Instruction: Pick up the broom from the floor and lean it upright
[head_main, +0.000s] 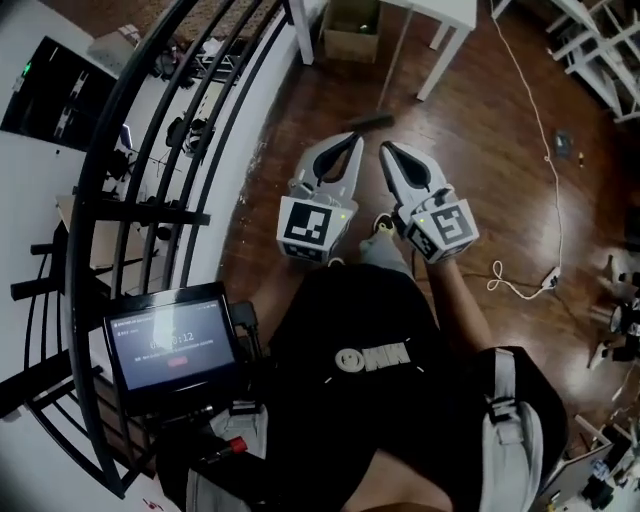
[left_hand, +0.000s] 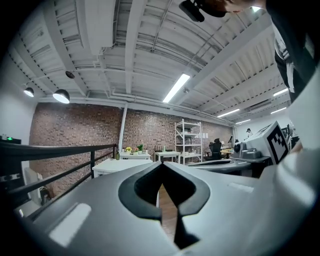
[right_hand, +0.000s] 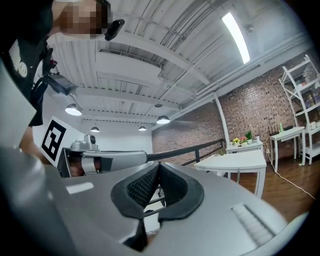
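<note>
A: Broom (head_main: 372, 122) status?

B: Head's on the wood floor (head_main: 480, 180), far side, just past the tool tips. Thin handle seems to run up twd the white counter (head_main: 445, 15). Looks leaned upright already, tho it's small & I can't tell where it touches.

A: Tools?

B: Left tool (head_main: 353, 138) & right tool (head_main: 386, 150): jaws together on both, nothing btwn, side by side near the body.

A: What's left?

B: Prob nothing. Maybe check it stays put.

black railing (head_main: 140, 212), white table (head_main: 450, 12), cardboard box (head_main: 352, 30)
</note>
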